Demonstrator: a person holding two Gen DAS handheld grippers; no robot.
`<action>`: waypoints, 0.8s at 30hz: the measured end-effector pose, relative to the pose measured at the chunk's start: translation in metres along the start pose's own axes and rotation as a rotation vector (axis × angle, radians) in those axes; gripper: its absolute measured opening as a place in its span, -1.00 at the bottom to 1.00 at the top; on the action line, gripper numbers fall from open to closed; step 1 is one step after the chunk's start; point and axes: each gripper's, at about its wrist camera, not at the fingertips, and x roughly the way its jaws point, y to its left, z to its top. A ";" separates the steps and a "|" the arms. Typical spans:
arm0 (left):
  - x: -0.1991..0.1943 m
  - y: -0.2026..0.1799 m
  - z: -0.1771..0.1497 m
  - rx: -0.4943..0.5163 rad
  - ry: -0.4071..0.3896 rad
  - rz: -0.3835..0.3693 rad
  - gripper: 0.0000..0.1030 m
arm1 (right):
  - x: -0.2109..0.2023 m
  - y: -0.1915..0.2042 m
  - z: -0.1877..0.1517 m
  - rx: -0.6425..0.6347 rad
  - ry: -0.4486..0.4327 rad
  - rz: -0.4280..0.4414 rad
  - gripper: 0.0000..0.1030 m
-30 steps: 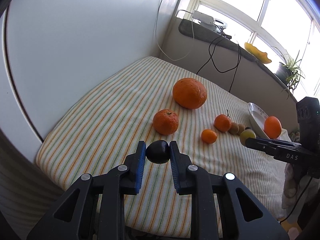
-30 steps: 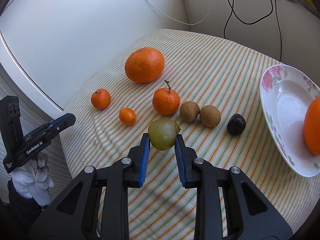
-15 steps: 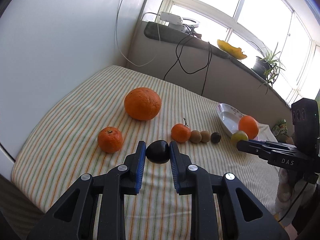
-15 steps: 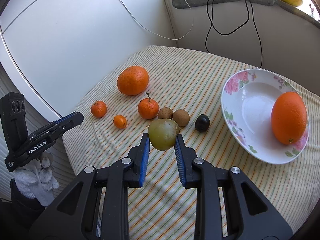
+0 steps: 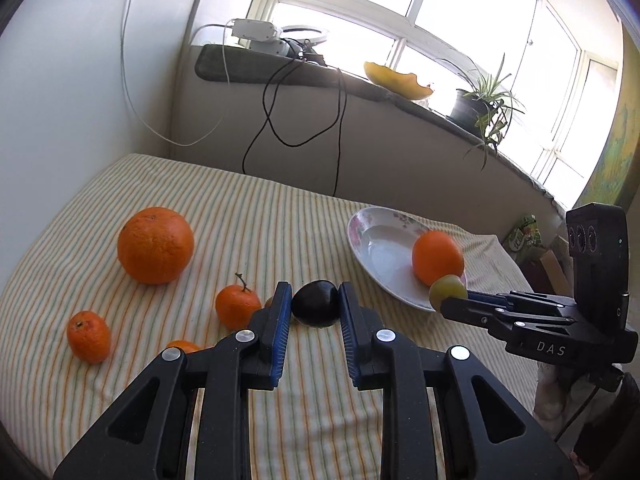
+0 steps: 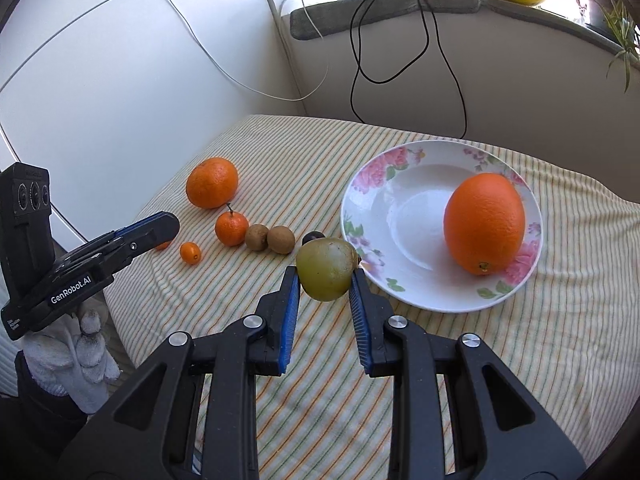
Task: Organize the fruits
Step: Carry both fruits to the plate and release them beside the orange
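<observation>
The plate (image 6: 404, 300) already held an orange (image 6: 484, 224). The right gripper (image 6: 326, 282), jaws clamped on a green fruit (image 6: 326, 268), neared its rim; the left gripper (image 5: 314, 306) carried a dark plum (image 5: 314, 302). Either round fruit risked rolling off if released early.

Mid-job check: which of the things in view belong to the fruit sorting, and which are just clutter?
Job: dark plum in left gripper; green fruit in right gripper; floral plate holding an orange; loose citrus.
Clutter: cables, potted plant.
</observation>
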 end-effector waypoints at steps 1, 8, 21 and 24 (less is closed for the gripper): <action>0.004 -0.005 0.002 0.011 0.003 -0.008 -0.57 | -0.001 -0.004 0.000 0.004 -0.001 -0.008 -0.49; 0.033 -0.030 0.009 0.048 0.040 -0.061 -0.57 | -0.001 -0.027 -0.004 0.034 0.000 -0.039 -0.49; 0.083 -0.060 0.018 0.080 0.097 -0.101 -0.57 | 0.011 -0.046 -0.001 0.034 0.017 -0.080 -0.49; 0.091 -0.062 0.018 0.084 0.110 -0.102 -0.57 | 0.014 -0.047 0.000 0.024 0.023 -0.085 -0.49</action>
